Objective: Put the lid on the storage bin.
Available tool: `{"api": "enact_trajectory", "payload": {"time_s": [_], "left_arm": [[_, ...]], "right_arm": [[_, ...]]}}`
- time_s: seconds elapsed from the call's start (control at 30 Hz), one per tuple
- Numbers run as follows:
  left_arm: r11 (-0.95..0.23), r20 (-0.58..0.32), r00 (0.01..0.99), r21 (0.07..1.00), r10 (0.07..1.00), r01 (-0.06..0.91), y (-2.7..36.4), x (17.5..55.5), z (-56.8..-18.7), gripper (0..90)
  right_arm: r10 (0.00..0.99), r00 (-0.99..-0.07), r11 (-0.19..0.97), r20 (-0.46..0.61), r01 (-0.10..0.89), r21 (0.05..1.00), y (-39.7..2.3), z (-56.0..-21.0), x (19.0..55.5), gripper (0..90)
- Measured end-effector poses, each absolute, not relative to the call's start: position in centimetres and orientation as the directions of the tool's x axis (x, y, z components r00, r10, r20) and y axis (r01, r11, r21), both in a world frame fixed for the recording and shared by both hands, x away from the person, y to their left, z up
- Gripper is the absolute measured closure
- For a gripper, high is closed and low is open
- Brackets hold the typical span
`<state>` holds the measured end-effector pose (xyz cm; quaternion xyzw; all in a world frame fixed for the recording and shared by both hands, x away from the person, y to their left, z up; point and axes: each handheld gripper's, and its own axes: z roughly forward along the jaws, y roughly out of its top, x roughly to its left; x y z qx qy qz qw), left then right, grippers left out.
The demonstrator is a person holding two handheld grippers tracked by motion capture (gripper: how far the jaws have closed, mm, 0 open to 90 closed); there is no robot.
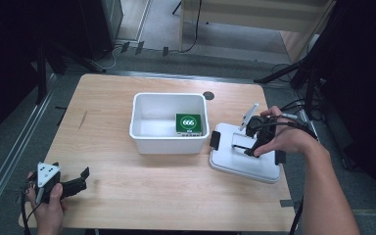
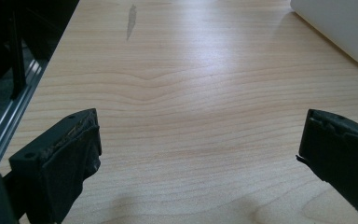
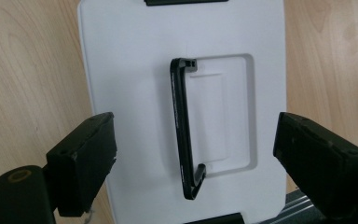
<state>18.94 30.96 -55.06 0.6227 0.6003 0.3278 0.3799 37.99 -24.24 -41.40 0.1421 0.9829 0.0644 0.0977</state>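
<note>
Over the white lid (image 1: 245, 159), right gripper (image 3: 193, 140) hangs, jaws wide either side of its black handle (image 3: 182, 130), gripping nothing; left gripper (image 1: 73, 183) gapes empty.

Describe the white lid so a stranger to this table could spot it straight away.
Start at the wooden table and find the open white bin in its middle. Just to the right of the bin, under the right tool, lies the lid. It is flat, with black clips at both ends and a black handle raised from a recess.
</note>
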Motion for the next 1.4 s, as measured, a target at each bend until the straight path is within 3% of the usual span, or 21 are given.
{"api": "enact_trajectory", "payload": {"time_s": [0.27, 0.53, 0.87, 1.13, 1.4], "left_arm": [[0.008, -0.047, 0.067, 0.868, 0.997, 0.497, 31.0, 18.9, -55.1, 0.0], [0.006, -0.046, 0.069, 0.868, 0.997, 0.497, 30.9, 18.9, -55.0, 0.0], [0.002, -0.044, 0.074, 0.869, 0.996, 0.495, 31.0, 18.9, -55.0, 0.0], [0.003, -0.045, 0.074, 0.869, 0.996, 0.495, 31.0, 18.9, -55.0, 0.0], [0.005, -0.047, 0.073, 0.87, 0.996, 0.494, 31.0, 18.9, -55.0, 0.0]], "right_arm": [[0.294, -0.935, 0.953, -0.198, 0.271, 0.135, -25.0, -43.4, 38.0, 46.4], [0.242, -0.953, 0.97, -0.183, 0.23, 0.082, -25.4, -45.1, 38.4, 68.7], [0.2, -0.953, 0.979, -0.227, 0.183, 0.095, -25.1, -45.3, 38.8, 84.3], [0.172, -0.96, 0.985, -0.223, 0.159, 0.074, -25.0, -44.7, 38.9, 85.2], [0.158, -0.955, 0.986, -0.251, 0.139, 0.091, -25.3, -42.0, 38.7, 85.4]]}}
